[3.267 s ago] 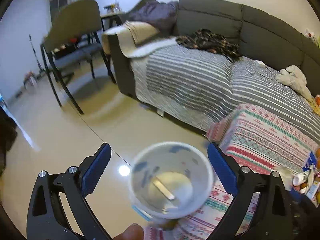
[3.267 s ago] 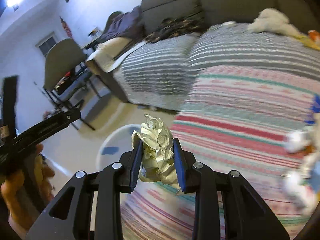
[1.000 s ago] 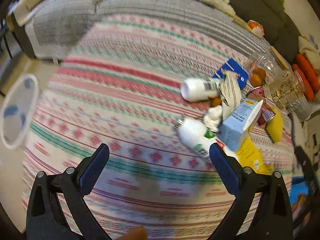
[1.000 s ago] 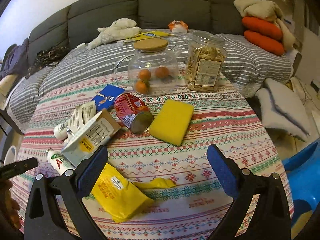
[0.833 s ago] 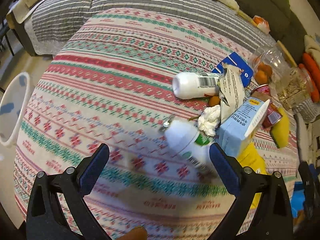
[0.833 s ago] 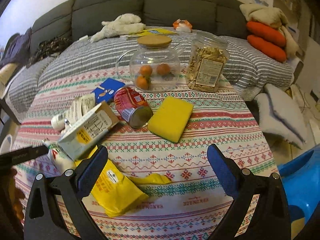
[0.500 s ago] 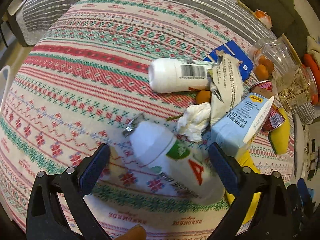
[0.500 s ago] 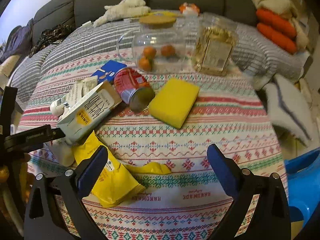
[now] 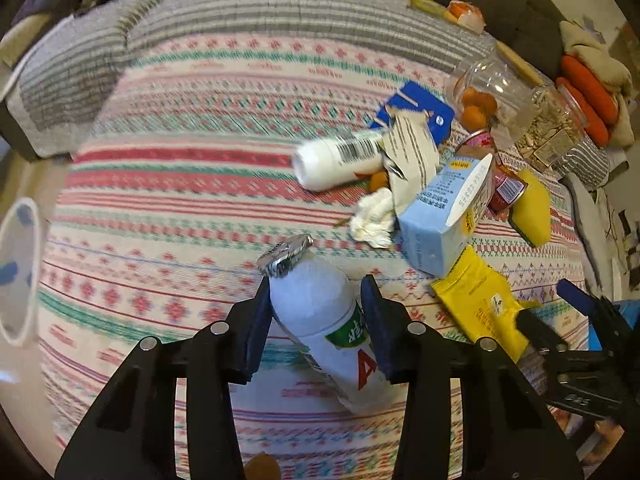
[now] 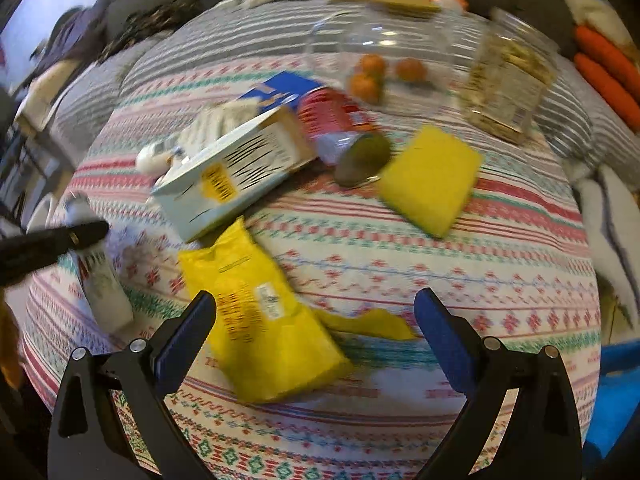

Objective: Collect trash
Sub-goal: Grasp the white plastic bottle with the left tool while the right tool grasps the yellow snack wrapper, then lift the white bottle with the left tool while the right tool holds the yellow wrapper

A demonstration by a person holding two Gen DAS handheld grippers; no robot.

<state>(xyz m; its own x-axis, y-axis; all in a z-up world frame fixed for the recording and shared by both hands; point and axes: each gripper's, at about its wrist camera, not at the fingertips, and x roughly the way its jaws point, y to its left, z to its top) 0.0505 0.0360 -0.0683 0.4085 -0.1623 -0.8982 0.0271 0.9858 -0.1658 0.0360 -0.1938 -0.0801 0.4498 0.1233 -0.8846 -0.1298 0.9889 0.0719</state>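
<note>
My left gripper (image 9: pixel 314 316) is clenched on the white bottle (image 9: pixel 324 320), which lies on the patterned tablecloth (image 9: pixel 180 220) with its foil cap pointing away from me. My right gripper (image 10: pixel 316 332) hangs released over the yellow packet (image 10: pixel 260 320), nearer its left finger, long axis slanting away to the left.

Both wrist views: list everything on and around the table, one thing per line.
Yogurt bottle: one, white, foil lid, between left fingers.
Second bottle: one, white, lying mid-table.
Carton: one, pale blue, on its side.
Wrapper: one, yellow, near edge.
Tissue: one, white, crumpled beside carton.
Can: one, red, lying down.
Sponge: one, yellow.
Glass jars: two, clear, far side.
Bin: one, white, on floor.
Left gripper: around bottle.
Right gripper: open over wrapper.
</note>
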